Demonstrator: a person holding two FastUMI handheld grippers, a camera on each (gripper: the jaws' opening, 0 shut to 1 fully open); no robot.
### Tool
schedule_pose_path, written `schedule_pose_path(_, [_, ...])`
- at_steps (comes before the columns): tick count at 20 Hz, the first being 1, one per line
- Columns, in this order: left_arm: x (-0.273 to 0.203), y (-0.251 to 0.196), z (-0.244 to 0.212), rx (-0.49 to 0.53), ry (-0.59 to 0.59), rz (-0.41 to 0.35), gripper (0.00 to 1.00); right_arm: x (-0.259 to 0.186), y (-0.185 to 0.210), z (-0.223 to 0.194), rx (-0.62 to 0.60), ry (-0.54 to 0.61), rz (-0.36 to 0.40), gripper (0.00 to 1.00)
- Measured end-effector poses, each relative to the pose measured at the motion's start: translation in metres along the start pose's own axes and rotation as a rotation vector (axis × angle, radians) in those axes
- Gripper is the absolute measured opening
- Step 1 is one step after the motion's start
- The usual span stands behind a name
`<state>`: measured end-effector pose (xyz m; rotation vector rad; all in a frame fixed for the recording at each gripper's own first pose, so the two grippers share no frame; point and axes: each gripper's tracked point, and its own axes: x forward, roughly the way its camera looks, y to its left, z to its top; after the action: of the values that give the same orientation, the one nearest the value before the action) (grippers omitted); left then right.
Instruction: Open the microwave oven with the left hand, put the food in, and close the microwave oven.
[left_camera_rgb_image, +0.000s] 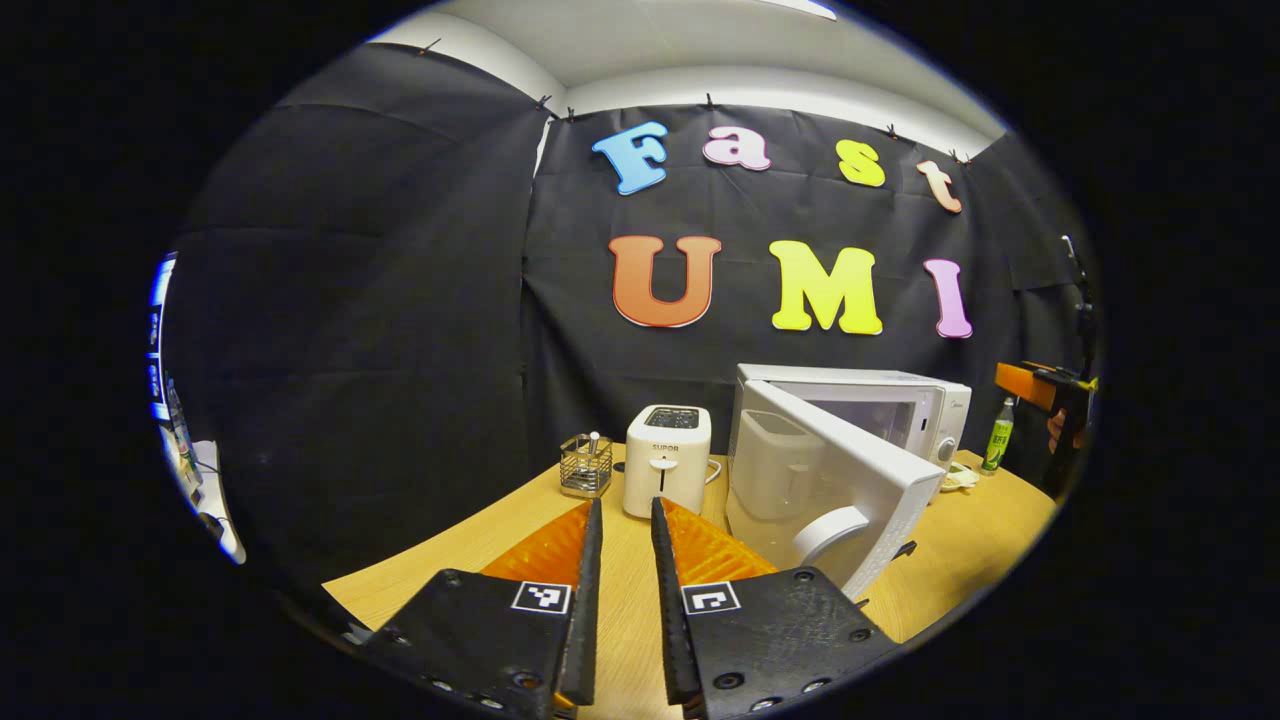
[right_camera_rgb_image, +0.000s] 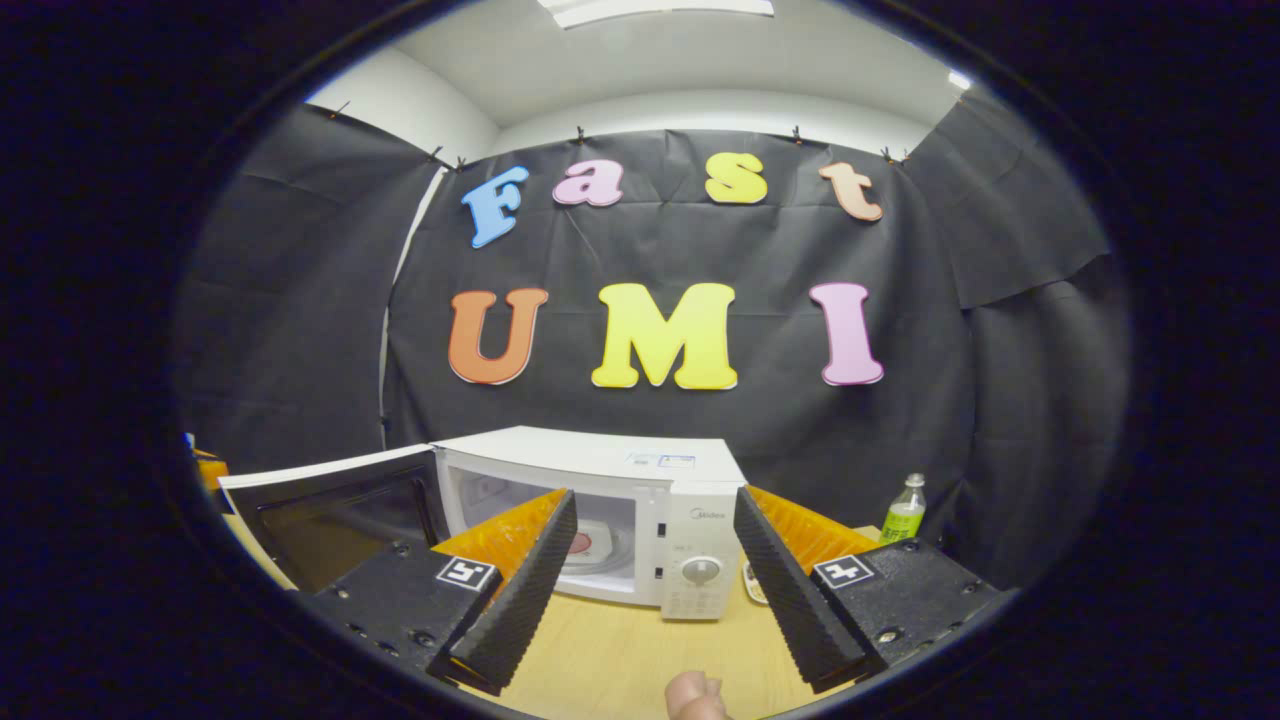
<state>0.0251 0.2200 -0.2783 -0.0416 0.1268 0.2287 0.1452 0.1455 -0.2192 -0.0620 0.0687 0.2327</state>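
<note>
The white microwave (right_camera_rgb_image: 690, 470) stands on the wooden table (right_camera_rgb_image: 600, 650) with its door (right_camera_rgb_image: 330, 510) swung wide open to the left. Inside the cavity lies a white dish with something red on it (right_camera_rgb_image: 583, 542). My right gripper (right_camera_rgb_image: 652, 500) is open in front of the microwave, a little back from it, with nothing between its fingers. In the left gripper view the microwave (left_camera_rgb_image: 900, 395) is to the right and its open door (left_camera_rgb_image: 830, 480) juts toward me. My left gripper (left_camera_rgb_image: 626, 510) hovers over the table left of the door, fingers a narrow gap apart and empty.
A white toaster (left_camera_rgb_image: 667, 460) and a wire basket (left_camera_rgb_image: 586, 465) stand behind my left gripper. A green bottle (right_camera_rgb_image: 905, 510) stands right of the microwave, with a small dish (left_camera_rgb_image: 958, 478) beside it. A person's fingertip (right_camera_rgb_image: 695, 695) shows at the bottom edge.
</note>
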Motion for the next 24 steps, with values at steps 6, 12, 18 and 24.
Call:
schedule_pose_path(6, [0.021,-0.030,-0.020,-0.020,0.022,-0.153,0.02,-0.033,-0.028,0.013,0.027,0.033,-0.047,0.91])
schedule_pose_path(12, [0.022,-0.072,-0.026,-0.004,0.008,-0.242,0.01,-0.053,-0.064,0.008,0.031,0.076,-0.116,0.91])
schedule_pose_path(18, [0.031,-0.130,-0.035,-0.020,0.038,-0.373,0.00,-0.054,-0.084,0.007,0.084,0.099,-0.100,1.00])
schedule_pose_path(24, [0.044,-0.185,-0.034,-0.009,0.042,-0.455,0.00,-0.056,-0.103,0.011,0.106,0.099,-0.104,0.92])
